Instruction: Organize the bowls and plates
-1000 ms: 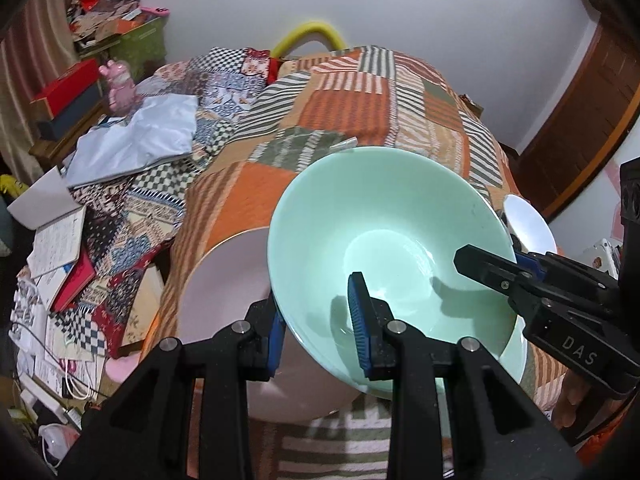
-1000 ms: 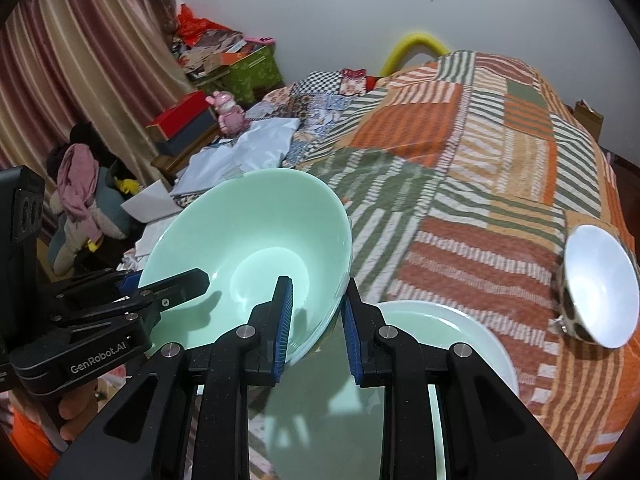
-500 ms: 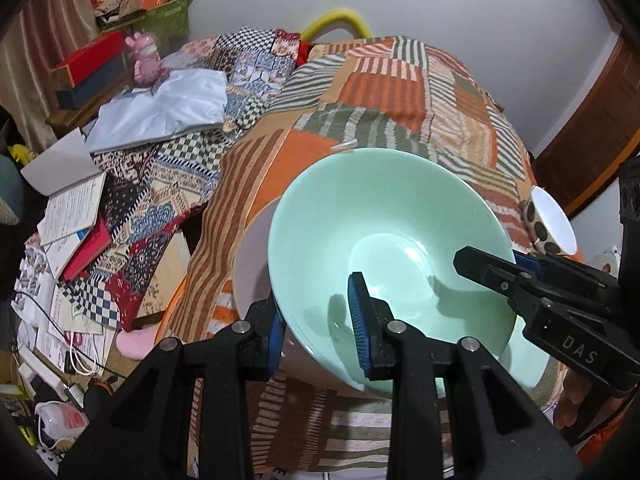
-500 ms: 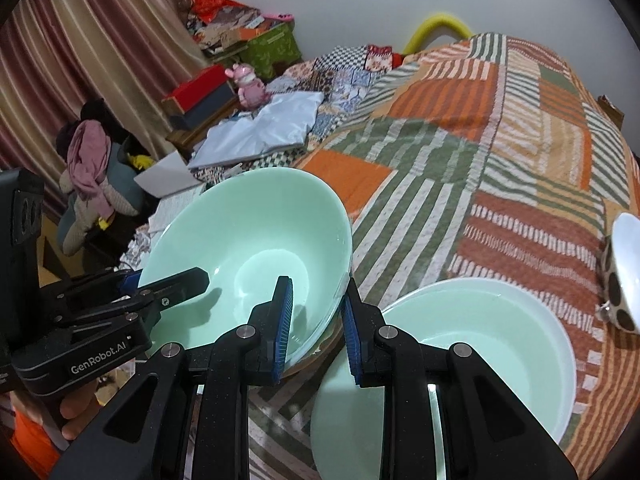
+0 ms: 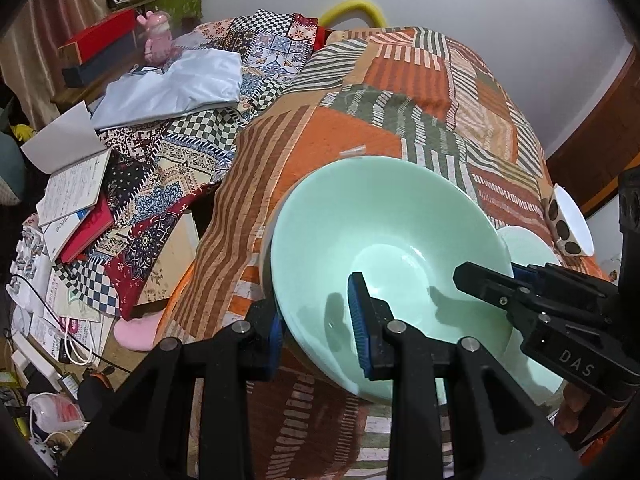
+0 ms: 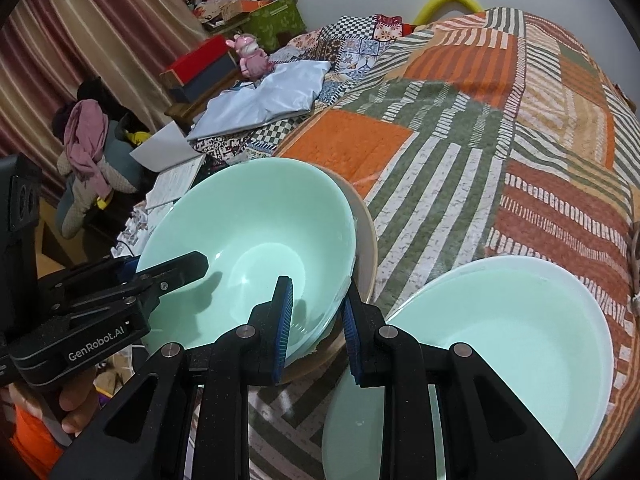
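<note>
A mint green bowl (image 5: 384, 240) is held between both grippers above the patchwork bed. My left gripper (image 5: 316, 330) is shut on its near left rim. My right gripper (image 6: 316, 322) is shut on its right rim, one pad inside, one outside; it also shows in the left wrist view (image 5: 516, 280). The bowl (image 6: 248, 248) sits in or just over a beige bowl (image 6: 366, 240), whose rim peeks out beneath. A second mint green bowl (image 6: 492, 340) rests on the bed to the right. A small white bowl with brown dots (image 5: 570, 220) lies tilted at the far right.
The bed (image 5: 380, 92) is covered with a striped orange, green and brown patchwork quilt. To the left, the floor and low shelf hold books (image 5: 72, 196), a grey cloth (image 5: 172, 88), a pink figurine (image 5: 158, 38) and boxes. A yellow tube (image 6: 448, 0) sits at the headboard.
Both grippers carried the green bowl left and down, off the second green bowl and onto the beige bowl at the bed's left edge. Both grips held throughout.
</note>
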Demonstrator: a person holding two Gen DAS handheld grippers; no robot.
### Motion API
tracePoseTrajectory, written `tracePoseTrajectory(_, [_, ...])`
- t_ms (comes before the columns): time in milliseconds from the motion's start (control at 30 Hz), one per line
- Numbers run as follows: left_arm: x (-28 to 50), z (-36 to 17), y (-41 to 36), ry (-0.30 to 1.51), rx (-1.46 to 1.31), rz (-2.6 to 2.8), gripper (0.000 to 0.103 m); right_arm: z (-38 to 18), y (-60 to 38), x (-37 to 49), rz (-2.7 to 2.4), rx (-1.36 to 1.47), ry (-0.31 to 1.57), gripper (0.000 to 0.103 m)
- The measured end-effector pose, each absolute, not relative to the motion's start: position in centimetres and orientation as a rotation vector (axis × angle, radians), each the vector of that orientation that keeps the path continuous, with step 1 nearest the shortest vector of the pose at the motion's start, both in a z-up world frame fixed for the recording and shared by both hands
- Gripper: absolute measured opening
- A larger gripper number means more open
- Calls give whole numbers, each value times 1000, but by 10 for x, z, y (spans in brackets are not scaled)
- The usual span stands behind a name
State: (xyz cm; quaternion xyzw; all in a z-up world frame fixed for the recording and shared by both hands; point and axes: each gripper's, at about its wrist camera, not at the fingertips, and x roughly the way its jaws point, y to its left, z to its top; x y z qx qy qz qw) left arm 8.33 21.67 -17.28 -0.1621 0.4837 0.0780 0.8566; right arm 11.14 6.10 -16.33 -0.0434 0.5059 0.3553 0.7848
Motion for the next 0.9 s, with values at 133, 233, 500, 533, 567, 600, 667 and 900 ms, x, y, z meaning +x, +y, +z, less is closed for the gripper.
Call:
tracePoseTrajectory(133, [86, -176, 218, 1018, -347, 155, 29, -162, 60, 114, 768, -91, 1090, 22])
tracePoseTrajectory(233, [89, -179, 218, 1023, -344, 161, 29, -160, 59, 116, 772, -91, 1089, 22])
tracePoseTrajectory(500, [95, -183, 218, 1035, -319, 183, 29, -153, 58, 111, 759, -160, 1043, 25])
tracePoseTrajectory(533, [95, -183, 218, 1028, -323, 183, 29, -152, 56, 110, 760, -165, 1034, 25])
tracePoseTrajectory(567, [96, -182, 218, 1022, -319, 181, 29, -151, 54, 110, 768, -161, 1025, 25])
tracePoseTrajectory(600, [96, -180, 218, 1020, -317, 181, 29, -150, 53, 110, 771, -159, 1022, 25])
tracePoseTrajectory(667, [98, -179, 217, 1022, -316, 184, 29, -146, 49, 110, 771, -155, 1011, 25])
tracePoseTrajectory(900, [102, -171, 216, 1052, -299, 209, 35, -142, 28, 116, 753, -95, 1020, 25])
